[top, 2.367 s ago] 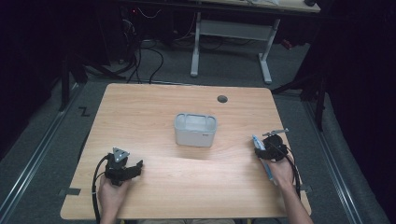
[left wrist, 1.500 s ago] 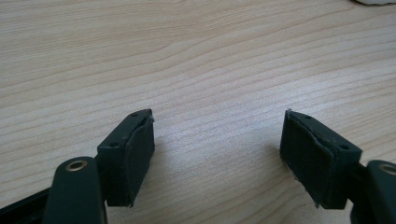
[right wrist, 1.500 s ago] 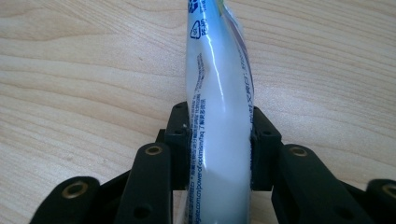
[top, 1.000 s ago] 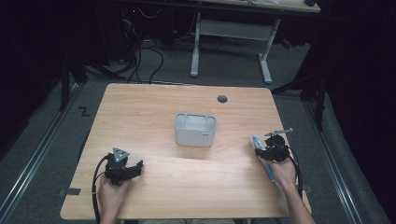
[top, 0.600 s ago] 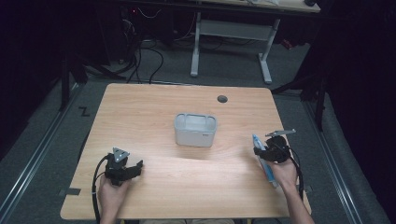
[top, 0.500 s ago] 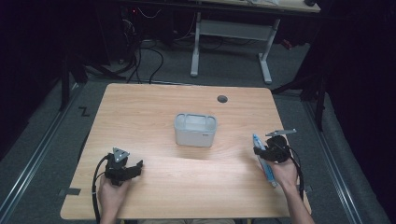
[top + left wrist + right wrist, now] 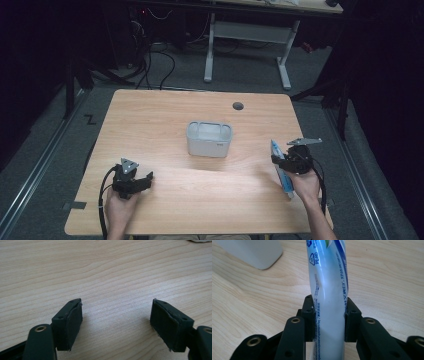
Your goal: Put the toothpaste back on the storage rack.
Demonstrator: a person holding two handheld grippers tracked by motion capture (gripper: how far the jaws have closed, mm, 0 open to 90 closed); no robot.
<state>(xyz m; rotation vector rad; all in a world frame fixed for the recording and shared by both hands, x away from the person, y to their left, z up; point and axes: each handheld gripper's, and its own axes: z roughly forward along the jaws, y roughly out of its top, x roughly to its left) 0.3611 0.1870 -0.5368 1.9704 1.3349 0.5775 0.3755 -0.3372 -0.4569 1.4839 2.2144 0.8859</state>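
Both jaws of the right gripper (image 7: 329, 312) pinch the blue-and-white plastic toothpaste tube (image 7: 329, 290), now lifted slightly, ready for the white plastic bin (image 7: 209, 139) at ten o'clock; the left gripper (image 7: 117, 325) idles, spread.

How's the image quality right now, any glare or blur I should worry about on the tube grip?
High view: dim surroundings, bright patch on the table, tube small. Right gripper view: tube sharp, print legible, slight sheen, right gripper clamped on it. Left gripper view: pads crisp, soft shadows.
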